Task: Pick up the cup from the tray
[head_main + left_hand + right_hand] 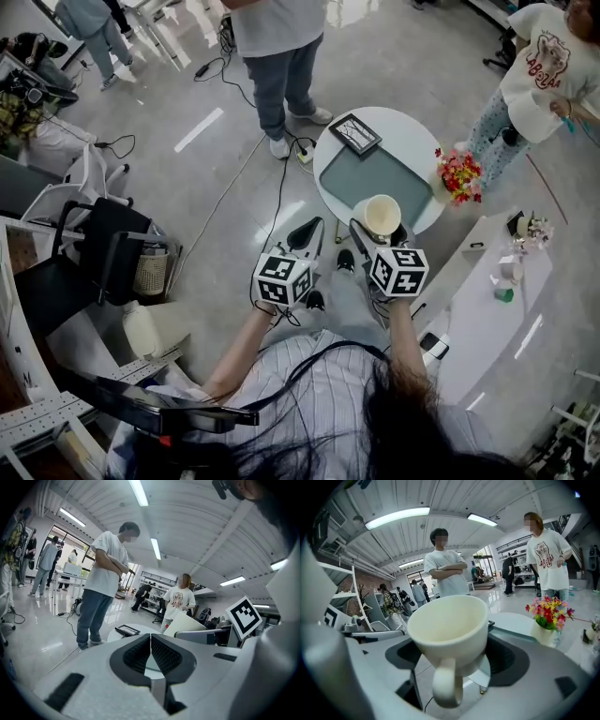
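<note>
I have the cream cup point(450, 630) pinched in the right gripper point(454, 660): its two jaws press on the cup's lower body from either side. The handle points back at the camera and hangs downward, and the mouth is tipped a little toward me, showing a bare inside. In the right gripper view floor shows under the cup, so it hangs in the air on the jaws alone.

From the head view the cup point(382, 217) sits at the near edge of the round white table point(412, 131), just over the near corner of the grey-green tray point(361, 178). The right gripper point(380, 234) reaches in from my side.

The left gripper point(305, 234) hovers beside it over the floor, short of the table. In its own view the left gripper point(151, 653) has its jaws pressed together, with nothing between them.

Farther out, a black-framed flat item point(354, 133) lies on the table beyond the tray. A small vase of red and yellow flowers point(457, 175) stands at the table's right rim. One person point(277, 56) stands past the table, and another person in a white printed shirt point(534, 75) stands to the right.
</note>
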